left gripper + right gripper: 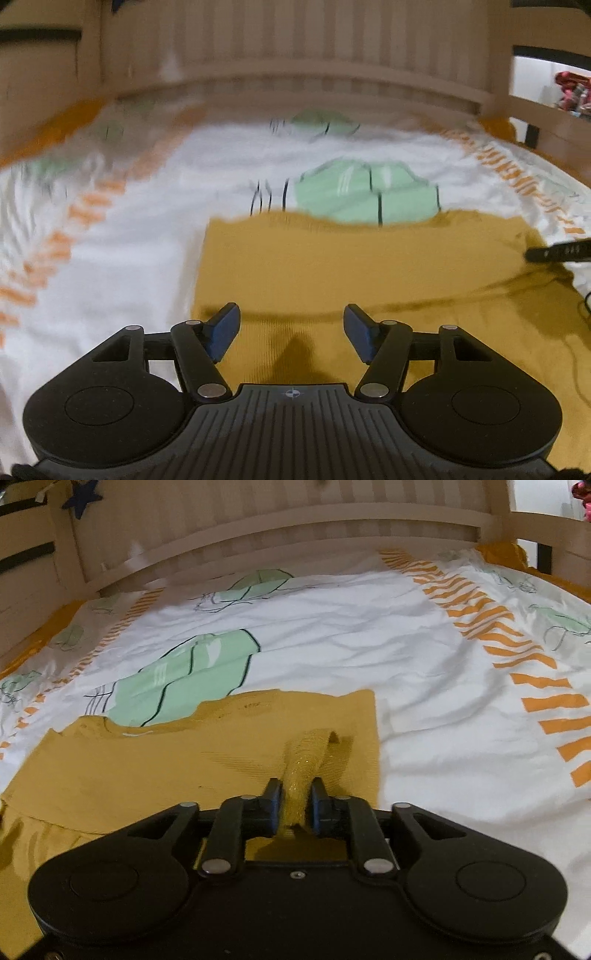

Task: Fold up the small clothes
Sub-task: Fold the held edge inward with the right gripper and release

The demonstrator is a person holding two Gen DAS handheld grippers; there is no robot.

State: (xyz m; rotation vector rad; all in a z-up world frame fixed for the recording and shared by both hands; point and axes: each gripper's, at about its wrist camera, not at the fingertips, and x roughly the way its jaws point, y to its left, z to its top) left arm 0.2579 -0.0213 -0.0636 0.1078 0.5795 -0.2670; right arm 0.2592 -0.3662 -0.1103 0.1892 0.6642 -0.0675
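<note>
Spread flat on a bed's white patterned duvet lies a small mustard-yellow knit garment. Left gripper hovers over it, jaws wide apart and empty. Right gripper has jaws nearly closed around a raised fabric fold (whether the pads press it is unclear). It looks soft, light and floppy; edges or corners seem best to pinch.
</note>
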